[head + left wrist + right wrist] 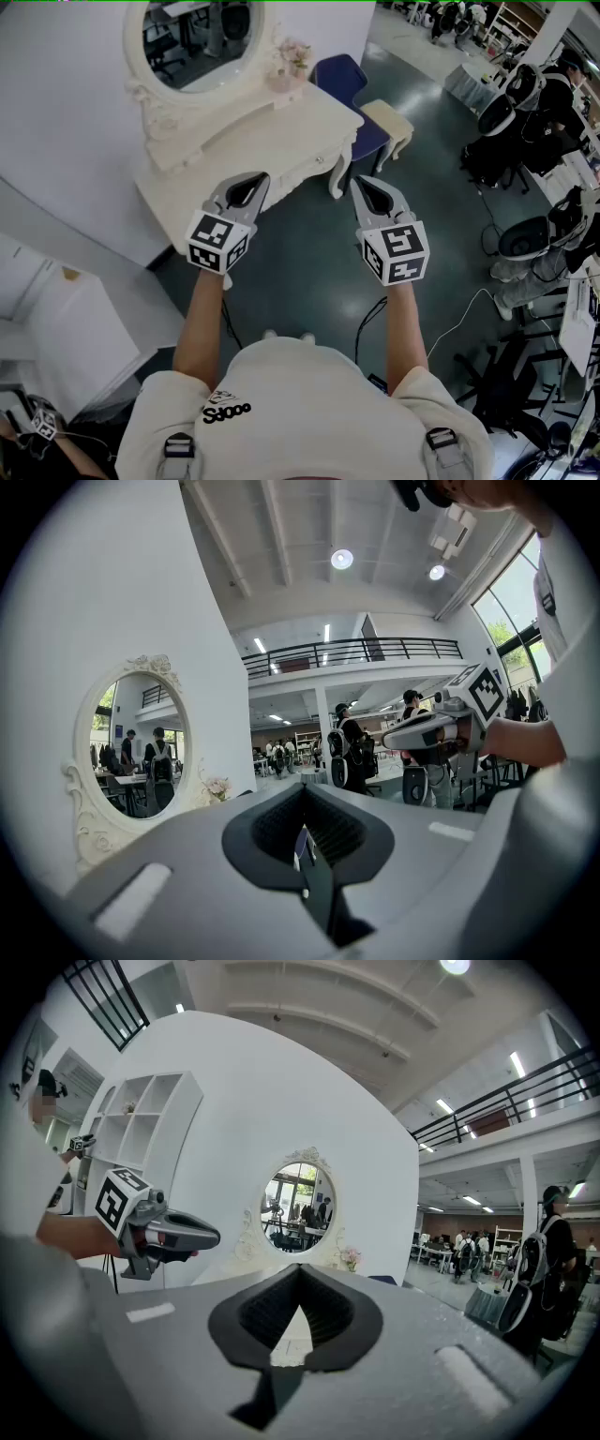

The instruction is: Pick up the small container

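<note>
A small pinkish pot with pale flowers (286,67) stands on the white dressing table (262,141), at its back right beside the oval mirror (202,37). My left gripper (247,185) is held in the air in front of the table's near edge, shut and empty. To its right my right gripper (368,187) hovers over the dark floor, also shut and empty. In the left gripper view the left gripper (302,841) points past the mirror (136,752) and flowers (217,787). In the right gripper view the right gripper (298,1281) faces the mirror (300,1206) and flowers (350,1258).
A blue chair (342,80) and a cream stool (389,120) stand right of the table. White shelving (56,319) is at my left. Desks, office chairs (502,117) and cables crowd the right side. People with backpacks (352,752) stand further off in the hall.
</note>
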`<action>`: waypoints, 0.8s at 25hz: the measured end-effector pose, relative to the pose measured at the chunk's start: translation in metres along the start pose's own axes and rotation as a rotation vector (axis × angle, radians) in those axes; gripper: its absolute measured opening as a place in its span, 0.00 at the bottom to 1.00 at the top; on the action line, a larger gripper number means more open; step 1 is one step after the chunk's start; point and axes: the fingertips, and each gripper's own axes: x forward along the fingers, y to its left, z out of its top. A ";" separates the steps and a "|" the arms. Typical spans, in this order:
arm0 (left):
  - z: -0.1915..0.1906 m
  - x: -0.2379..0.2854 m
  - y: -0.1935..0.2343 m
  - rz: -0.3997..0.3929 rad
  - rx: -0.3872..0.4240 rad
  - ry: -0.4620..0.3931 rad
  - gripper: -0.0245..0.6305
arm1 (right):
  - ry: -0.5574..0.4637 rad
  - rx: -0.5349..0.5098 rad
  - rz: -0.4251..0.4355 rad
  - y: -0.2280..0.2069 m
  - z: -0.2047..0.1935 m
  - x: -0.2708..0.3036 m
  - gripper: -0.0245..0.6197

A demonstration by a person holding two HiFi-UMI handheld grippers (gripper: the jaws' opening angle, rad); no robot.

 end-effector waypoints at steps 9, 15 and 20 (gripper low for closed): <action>0.003 0.006 -0.015 0.017 0.005 0.003 0.06 | -0.012 0.000 0.018 -0.011 -0.005 -0.011 0.04; 0.008 0.011 -0.023 0.049 0.023 -0.002 0.06 | -0.037 0.016 0.035 -0.022 -0.010 -0.021 0.04; 0.004 0.017 -0.027 0.052 0.005 -0.007 0.06 | -0.052 0.027 0.038 -0.029 -0.012 -0.021 0.04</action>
